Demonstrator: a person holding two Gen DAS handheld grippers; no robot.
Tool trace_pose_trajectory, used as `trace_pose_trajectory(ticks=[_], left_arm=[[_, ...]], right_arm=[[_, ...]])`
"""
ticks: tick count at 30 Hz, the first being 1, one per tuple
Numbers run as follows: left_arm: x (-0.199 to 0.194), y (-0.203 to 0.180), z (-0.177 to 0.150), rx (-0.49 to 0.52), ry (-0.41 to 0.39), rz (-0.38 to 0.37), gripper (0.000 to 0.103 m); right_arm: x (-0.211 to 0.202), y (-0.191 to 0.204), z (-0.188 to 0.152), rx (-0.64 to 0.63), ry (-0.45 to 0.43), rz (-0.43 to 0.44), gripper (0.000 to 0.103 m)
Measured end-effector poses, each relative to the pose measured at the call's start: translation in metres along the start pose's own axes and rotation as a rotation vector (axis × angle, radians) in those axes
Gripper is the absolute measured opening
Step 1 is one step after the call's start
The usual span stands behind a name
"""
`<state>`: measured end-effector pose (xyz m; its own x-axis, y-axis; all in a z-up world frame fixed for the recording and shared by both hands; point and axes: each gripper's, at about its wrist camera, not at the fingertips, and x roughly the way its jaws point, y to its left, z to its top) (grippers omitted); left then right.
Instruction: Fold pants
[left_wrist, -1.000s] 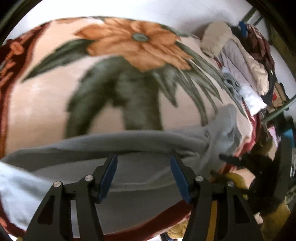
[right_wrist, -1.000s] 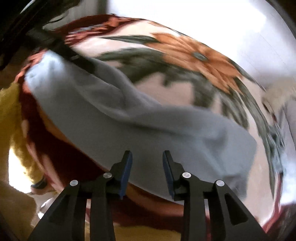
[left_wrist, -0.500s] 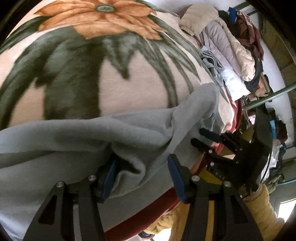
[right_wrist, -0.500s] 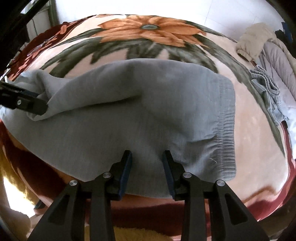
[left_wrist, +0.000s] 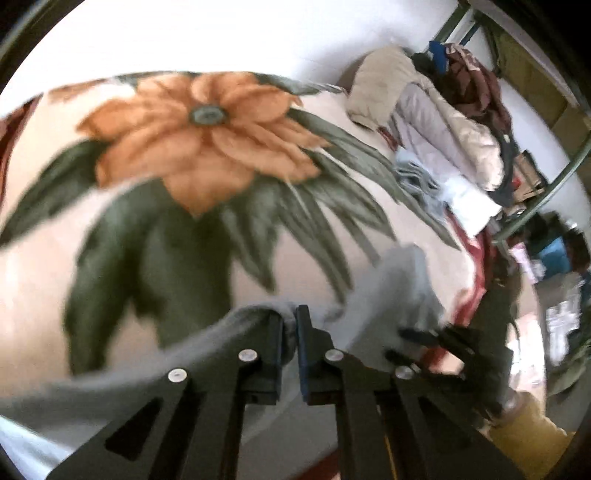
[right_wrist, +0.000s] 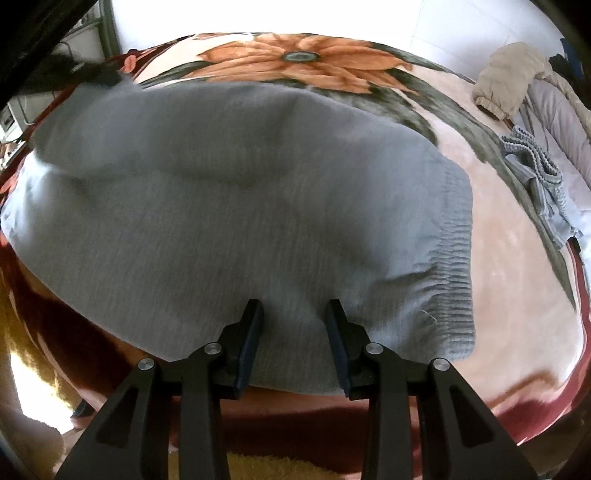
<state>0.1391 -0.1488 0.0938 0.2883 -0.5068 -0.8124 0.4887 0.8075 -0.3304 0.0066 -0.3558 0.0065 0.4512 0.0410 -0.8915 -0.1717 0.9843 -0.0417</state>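
The grey knitted soft pants (right_wrist: 236, 206) lie across the floral plush blanket (right_wrist: 498, 295). My left gripper (left_wrist: 289, 332) is clamped on a fold of their fabric; my right gripper (right_wrist: 293, 332) stands apart over the near edge. I judge the cloth light and limp, so I would take the ribbed waistband (right_wrist: 454, 280).

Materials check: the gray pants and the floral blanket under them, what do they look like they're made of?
Gray pants: looks like a soft knit, likely cotton-blend jersey or fleece; matte, fine vertical grain, gathered ribbed elastic waistband. It drapes limply where the left gripper pinches it.

Floral blanket: looks like plush synthetic fleece, probably polyester; fuzzy nap, faint sheen, printed orange flower. Fibre content can't be confirmed.
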Motion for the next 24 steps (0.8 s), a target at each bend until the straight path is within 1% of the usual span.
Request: trace_pose_trajectory(ticks=[3, 6, 7, 9, 10, 13, 16, 17, 19, 20, 21, 22, 24], left_arm=[[0.025, 0.007, 0.022, 0.049, 0.016, 0.068, 0.007], [0.063, 0.013, 0.030, 0.106, 0.063, 0.141, 0.007], [0.073, 0.017, 0.028, 0.109, 0.077, 0.154, 0.007], [0.091, 0.024, 0.023, 0.098, 0.101, 0.160, 0.007], [0.095, 0.027, 0.022, 0.092, 0.095, 0.159, 0.007], [0.091, 0.030, 0.021, 0.072, 0.083, 0.150, 0.007], [0.077, 0.031, 0.023, 0.054, 0.081, 0.126, 0.008], [0.072, 0.030, 0.023, 0.052, 0.081, 0.119, 0.011], [0.059, 0.027, 0.023, 0.064, 0.060, 0.135, 0.030], [0.053, 0.025, 0.024, 0.076, 0.040, 0.156, 0.049], [0.047, 0.024, 0.024, 0.087, 0.019, 0.175, 0.057], [0.041, 0.023, 0.024, 0.095, 0.000, 0.190, 0.058], [0.033, 0.025, 0.026, 0.089, -0.012, 0.194, 0.058]], right_arm=[[0.000, 0.001, 0.000, 0.000, 0.002, -0.005, 0.036], [0.001, 0.002, 0.000, 0.001, 0.004, -0.006, 0.036], [0.001, 0.001, 0.000, 0.001, 0.005, -0.005, 0.036], [0.001, 0.001, 0.001, 0.004, 0.007, -0.002, 0.036], [0.000, 0.000, 0.002, 0.011, 0.013, 0.001, 0.036], [-0.006, -0.003, 0.008, 0.052, 0.026, 0.010, 0.036], [-0.016, -0.006, 0.023, 0.077, -0.026, 0.035, 0.036], [-0.017, -0.007, 0.031, 0.084, -0.042, 0.043, 0.036], [-0.015, -0.010, 0.044, 0.096, -0.056, 0.035, 0.036], [-0.011, -0.012, 0.051, 0.102, -0.057, 0.029, 0.036], [-0.006, -0.015, 0.057, 0.111, -0.054, 0.027, 0.036], [0.002, -0.019, 0.062, 0.128, -0.040, 0.029, 0.036], [0.020, -0.029, 0.067, 0.172, 0.000, 0.053, 0.035]])
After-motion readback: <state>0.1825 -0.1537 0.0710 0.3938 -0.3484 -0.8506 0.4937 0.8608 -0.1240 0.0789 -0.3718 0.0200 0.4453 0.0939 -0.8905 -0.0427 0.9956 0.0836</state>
